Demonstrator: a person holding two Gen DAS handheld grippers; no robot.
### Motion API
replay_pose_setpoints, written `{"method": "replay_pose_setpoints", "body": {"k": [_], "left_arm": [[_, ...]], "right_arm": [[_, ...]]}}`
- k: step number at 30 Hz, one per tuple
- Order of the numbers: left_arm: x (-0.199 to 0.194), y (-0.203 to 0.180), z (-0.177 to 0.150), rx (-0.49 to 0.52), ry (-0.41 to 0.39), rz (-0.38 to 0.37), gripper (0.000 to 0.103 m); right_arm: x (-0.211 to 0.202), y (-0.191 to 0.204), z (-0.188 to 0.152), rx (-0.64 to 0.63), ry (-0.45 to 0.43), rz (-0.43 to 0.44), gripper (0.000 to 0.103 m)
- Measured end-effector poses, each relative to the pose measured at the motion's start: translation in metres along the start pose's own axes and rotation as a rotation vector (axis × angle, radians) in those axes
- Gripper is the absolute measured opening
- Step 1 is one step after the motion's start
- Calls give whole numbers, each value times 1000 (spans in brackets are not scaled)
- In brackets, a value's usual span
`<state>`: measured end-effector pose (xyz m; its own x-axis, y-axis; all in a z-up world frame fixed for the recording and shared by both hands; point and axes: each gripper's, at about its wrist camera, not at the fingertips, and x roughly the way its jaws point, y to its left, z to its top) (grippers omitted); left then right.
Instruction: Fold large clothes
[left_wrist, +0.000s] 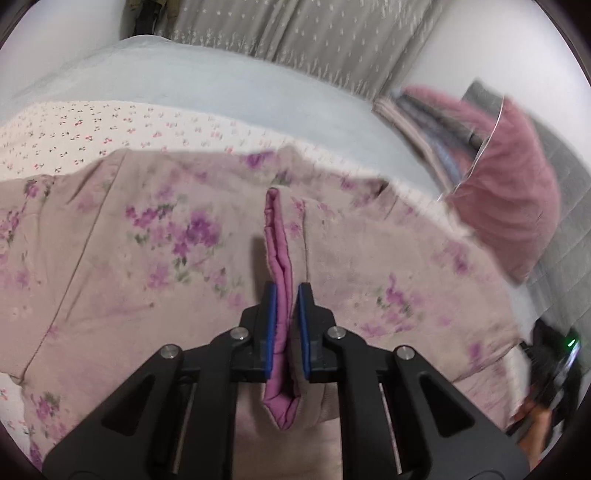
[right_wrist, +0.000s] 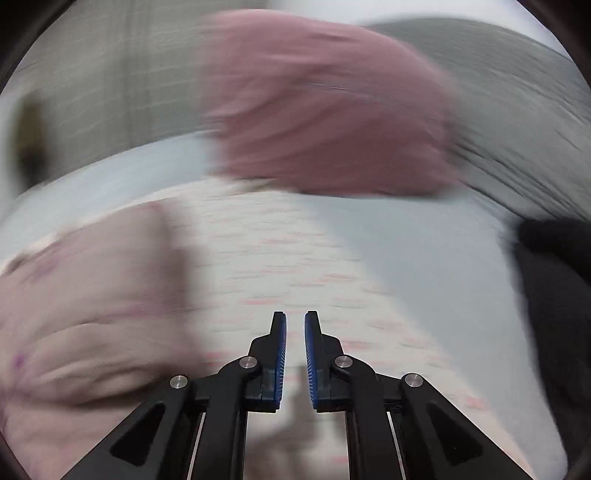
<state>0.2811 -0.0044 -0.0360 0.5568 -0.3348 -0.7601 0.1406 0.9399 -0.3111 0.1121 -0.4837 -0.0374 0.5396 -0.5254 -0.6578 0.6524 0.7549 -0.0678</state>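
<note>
Right wrist view heavily smeared by motion blur; outlines only, fabric prints unreadable there. Left wrist view sharp at centre, blurred toward the right edge, where a dark device with a green light (left_wrist: 570, 345) is cut off and hard to identify.

One floral garment (left_wrist: 147, 240), beige with purple flowers, spread on a small-print sheet (left_wrist: 74, 129) over the pale blue bed (left_wrist: 221, 88). One pink pillow (left_wrist: 517, 206) at the right end, near the garment's far corner. One grey curtain (left_wrist: 314, 33) behind.

Left gripper (left_wrist: 283, 295) clamped on the garment's mauve folded edge (left_wrist: 275, 229), pads pressed against it from both sides. Right gripper (right_wrist: 295, 321) holding nothing, fingers parted by a narrow gap, above the sheet, just beside the garment's blurred end (right_wrist: 92, 295).
</note>
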Motion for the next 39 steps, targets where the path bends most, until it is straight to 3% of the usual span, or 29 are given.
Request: {"method": "replay_pose_setpoints", "body": {"k": [2,5,8,10,11,12,14,15,17,19,21,23,27,31,34,35,37,39], "left_arm": [[20,-6,-11,103,63,90,16],[12,-2,-14,98,15,73,19],[0,6,-12,3,2,14,25],[-9,6,-13,-18,-17,-4,29],[-14,4,-14,-10,-35,-17,32],[-19,0,-16,13,-62,-32,39],[-15,-14,-21,113,-73,24,53],[-1,-21,-26,180,0,115,53],[11,-22,-28,186,79,130,53],[-7,-15,-25,126,46,97,54],[-29,-5,-21,71,39,97,69],[-46,5,-23,35,36,103,77],[-85,44,-36,-90,63,135,82],[-116,83,-55,-171,35,206,83],[-127,121,-67,-225,-8,229,99],[-129,139,-74,-262,-41,229,100],[-126,168,-79,-348,-12,272,100],[-130,198,-78,-455,-27,248,100]], "right_arm": [[27,-44,-9,147,155,61,10],[29,-64,-15,255,213,208,14],[8,-36,-6,121,167,259,25],[-7,-3,-2,2,130,308,42],[-16,11,-1,-23,119,337,57],[-22,22,-2,-38,98,363,63],[-29,42,-5,-63,68,392,64],[-29,49,-4,-67,78,386,65],[-22,58,-13,-79,142,364,65],[-16,63,-16,-90,175,366,65],[-27,60,-16,-79,157,353,65],[-48,54,-14,-62,128,333,69],[-78,55,-10,-80,116,281,77],[-100,68,-14,-79,160,346,79],[-114,82,-21,-70,190,403,80],[-117,90,-25,-85,197,414,80],[-120,103,-34,-122,212,429,80],[-121,116,-45,-154,241,448,80]]}}
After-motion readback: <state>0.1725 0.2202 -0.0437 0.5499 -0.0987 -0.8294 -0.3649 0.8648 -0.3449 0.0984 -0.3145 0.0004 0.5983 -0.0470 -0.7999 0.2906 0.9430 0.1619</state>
